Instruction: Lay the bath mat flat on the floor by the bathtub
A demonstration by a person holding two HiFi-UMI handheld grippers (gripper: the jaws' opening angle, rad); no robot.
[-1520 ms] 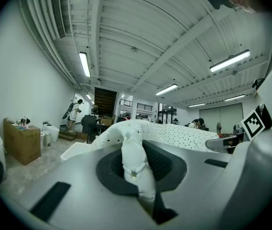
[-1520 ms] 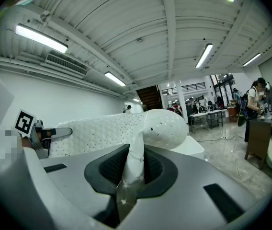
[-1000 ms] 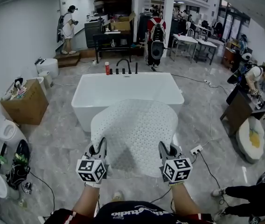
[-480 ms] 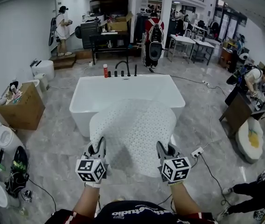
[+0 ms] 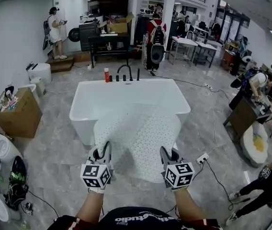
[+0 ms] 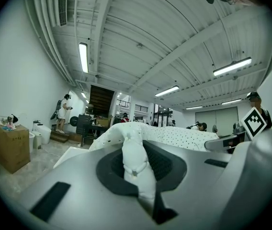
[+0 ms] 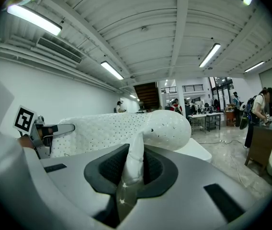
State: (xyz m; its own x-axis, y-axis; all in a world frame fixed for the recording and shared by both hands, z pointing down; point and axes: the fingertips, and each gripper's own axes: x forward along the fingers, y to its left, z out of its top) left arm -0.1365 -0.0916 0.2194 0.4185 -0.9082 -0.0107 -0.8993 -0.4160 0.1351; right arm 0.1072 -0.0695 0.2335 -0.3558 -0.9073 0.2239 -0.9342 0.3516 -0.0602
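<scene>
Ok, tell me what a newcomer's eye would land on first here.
The white dotted bath mat, held up in mid-picture, pinched at its near corners by the left tongs and right tongs. Just beyond it stands the white bathtub on the grey floor.

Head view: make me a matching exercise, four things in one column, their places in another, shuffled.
1. white perforated bath mat
2. white rectangular bathtub
3. brown cardboard box
4. small red bottle

a. on the tub's far rim
b. on the grey floor, left of the tub
c. held up off the floor
d. straight ahead, centre of the picture

Pairs: 1-c, 2-d, 3-b, 4-a
</scene>
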